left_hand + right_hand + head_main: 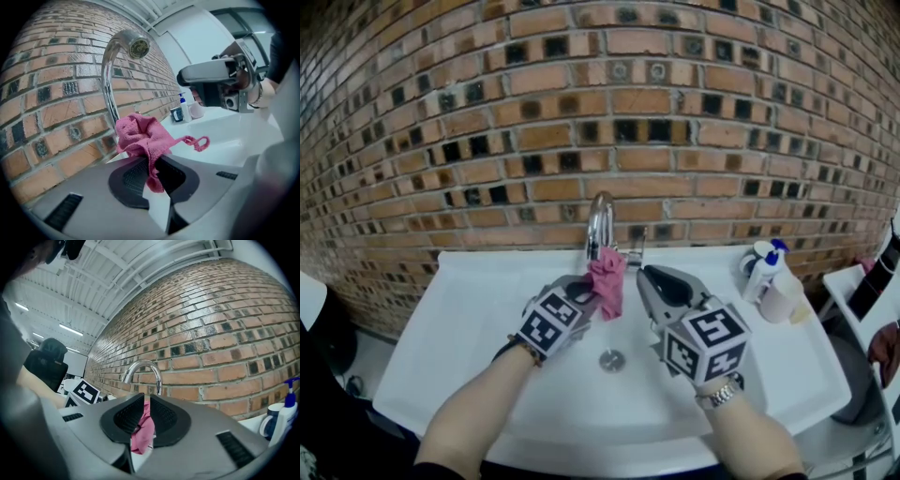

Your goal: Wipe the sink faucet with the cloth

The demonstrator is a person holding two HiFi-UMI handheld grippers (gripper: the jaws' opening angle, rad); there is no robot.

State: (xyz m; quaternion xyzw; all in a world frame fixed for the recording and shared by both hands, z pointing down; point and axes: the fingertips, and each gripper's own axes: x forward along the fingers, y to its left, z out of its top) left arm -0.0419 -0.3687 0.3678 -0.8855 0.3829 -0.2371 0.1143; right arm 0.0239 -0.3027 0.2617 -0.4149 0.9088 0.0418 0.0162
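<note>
Clamping one fold of the cloth (140, 138), the left gripper (152, 176) has its jaws nearly together; the rest of the cloth bunches just in front of the faucet (110, 75) stem. Right gripper (144, 416): jaws a narrow slit apart, cloth visible through it. Only the head view shows those tips just short of the cloth, and the drain (612, 359) in the sink (478, 309).

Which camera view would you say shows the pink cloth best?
The left gripper view: the pink cloth fills the centre, clamped in the left gripper. The head view shows it small; the right gripper view, only a strip.
</note>
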